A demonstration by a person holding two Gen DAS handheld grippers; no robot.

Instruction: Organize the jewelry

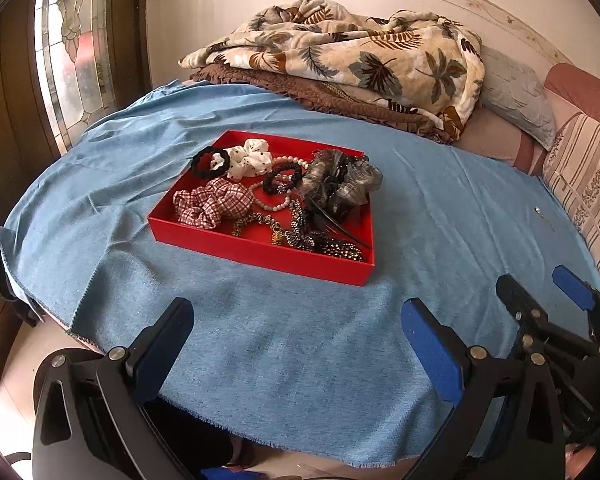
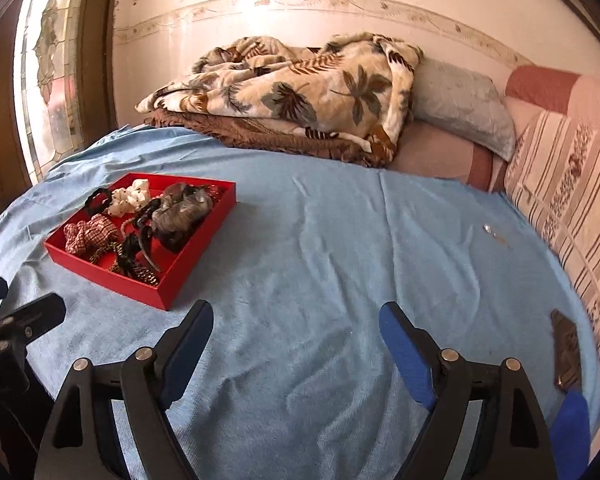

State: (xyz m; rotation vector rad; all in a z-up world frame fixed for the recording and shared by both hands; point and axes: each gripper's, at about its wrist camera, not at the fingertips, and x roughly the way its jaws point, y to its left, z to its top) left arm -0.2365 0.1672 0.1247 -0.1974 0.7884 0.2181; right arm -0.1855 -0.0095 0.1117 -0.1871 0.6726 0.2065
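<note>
Both grippers are held low over the near edge of the blue cloth (image 1: 260, 340), the left gripper (image 1: 298, 320) and the right gripper (image 2: 296, 324) each with jaws spread wide and nothing between them. Farther back on the cloth, a red tray (image 1: 260, 254) is seen filled with scrunchies, hair ties and a bead bracelet (image 1: 274, 204), while a small shiny piece (image 2: 488, 229) lies well apart near the striped cushion (image 2: 572, 200).

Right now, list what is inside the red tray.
The red tray holds a plaid scrunchie, white dotted scrunchie, black hair tie, grey scrunchie and beaded bracelets. The tray floor beneath them is hidden.
</note>
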